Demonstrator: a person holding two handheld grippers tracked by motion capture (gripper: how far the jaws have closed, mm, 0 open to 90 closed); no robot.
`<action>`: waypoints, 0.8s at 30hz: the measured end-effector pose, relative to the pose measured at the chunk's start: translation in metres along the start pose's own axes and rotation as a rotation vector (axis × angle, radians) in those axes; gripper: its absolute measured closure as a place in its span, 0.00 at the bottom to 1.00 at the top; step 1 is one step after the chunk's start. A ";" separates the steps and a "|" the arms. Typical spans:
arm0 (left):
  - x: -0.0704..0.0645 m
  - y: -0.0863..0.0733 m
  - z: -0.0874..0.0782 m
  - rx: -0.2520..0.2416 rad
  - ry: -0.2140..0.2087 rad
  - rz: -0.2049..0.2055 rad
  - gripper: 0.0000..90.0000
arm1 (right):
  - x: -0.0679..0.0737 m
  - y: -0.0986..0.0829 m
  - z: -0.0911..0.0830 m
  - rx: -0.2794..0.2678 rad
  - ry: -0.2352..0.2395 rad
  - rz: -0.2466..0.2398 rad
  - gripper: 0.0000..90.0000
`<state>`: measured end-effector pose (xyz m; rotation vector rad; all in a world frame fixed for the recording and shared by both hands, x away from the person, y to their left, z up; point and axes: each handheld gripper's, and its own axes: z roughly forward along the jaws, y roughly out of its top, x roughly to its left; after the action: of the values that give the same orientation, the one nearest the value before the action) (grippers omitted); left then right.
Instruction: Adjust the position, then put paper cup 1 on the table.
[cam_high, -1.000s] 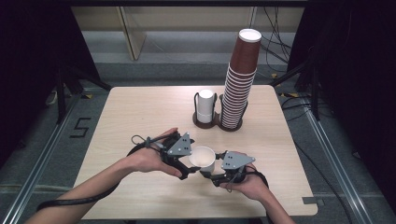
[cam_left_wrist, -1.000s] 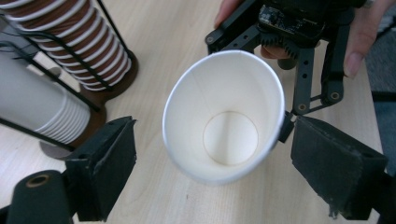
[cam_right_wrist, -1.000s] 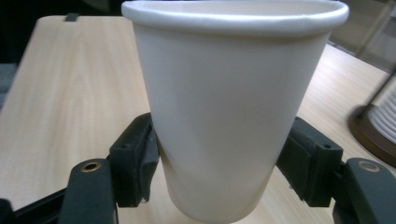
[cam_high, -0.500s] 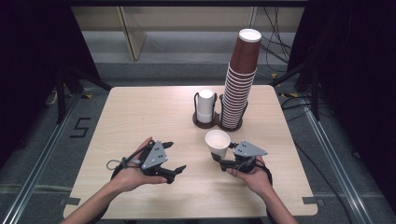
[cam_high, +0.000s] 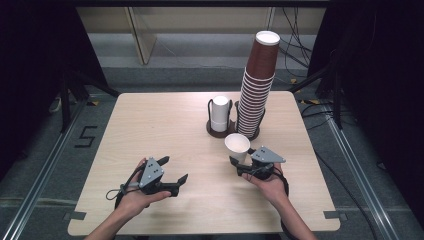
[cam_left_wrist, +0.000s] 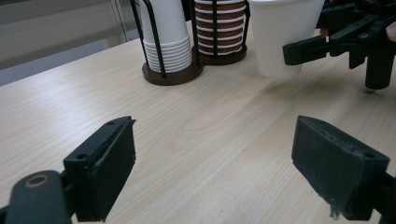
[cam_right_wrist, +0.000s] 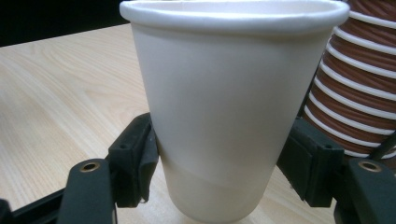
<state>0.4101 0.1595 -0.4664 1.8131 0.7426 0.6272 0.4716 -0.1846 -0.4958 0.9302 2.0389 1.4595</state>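
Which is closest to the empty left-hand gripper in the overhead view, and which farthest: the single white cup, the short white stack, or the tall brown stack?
1. Single white cup, to its right, in the right gripper.
2. Short white stack, in the holder.
3. Tall brown stack, farthest right.

We note a light wooden table (cam_high: 150, 125) on grey floor (cam_high: 45, 150); floor marking "5" (cam_high: 85, 136); dark surroundings; cables (cam_high: 300, 50) behind.
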 end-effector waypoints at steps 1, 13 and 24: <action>0.000 0.000 0.000 -0.006 0.003 -0.007 0.15 | -0.002 0.001 0.000 -0.007 -0.013 -0.033 0.37; -0.003 -0.005 0.000 -0.014 0.001 -0.018 0.15 | -0.005 0.002 0.002 0.010 -0.032 0.001 0.37; -0.005 -0.004 0.001 -0.001 0.001 -0.021 0.15 | -0.006 -0.001 0.012 0.091 -0.060 0.013 0.37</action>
<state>0.4069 0.1565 -0.4712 1.8019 0.7609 0.6154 0.4838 -0.1819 -0.5006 1.0131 2.0733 1.3389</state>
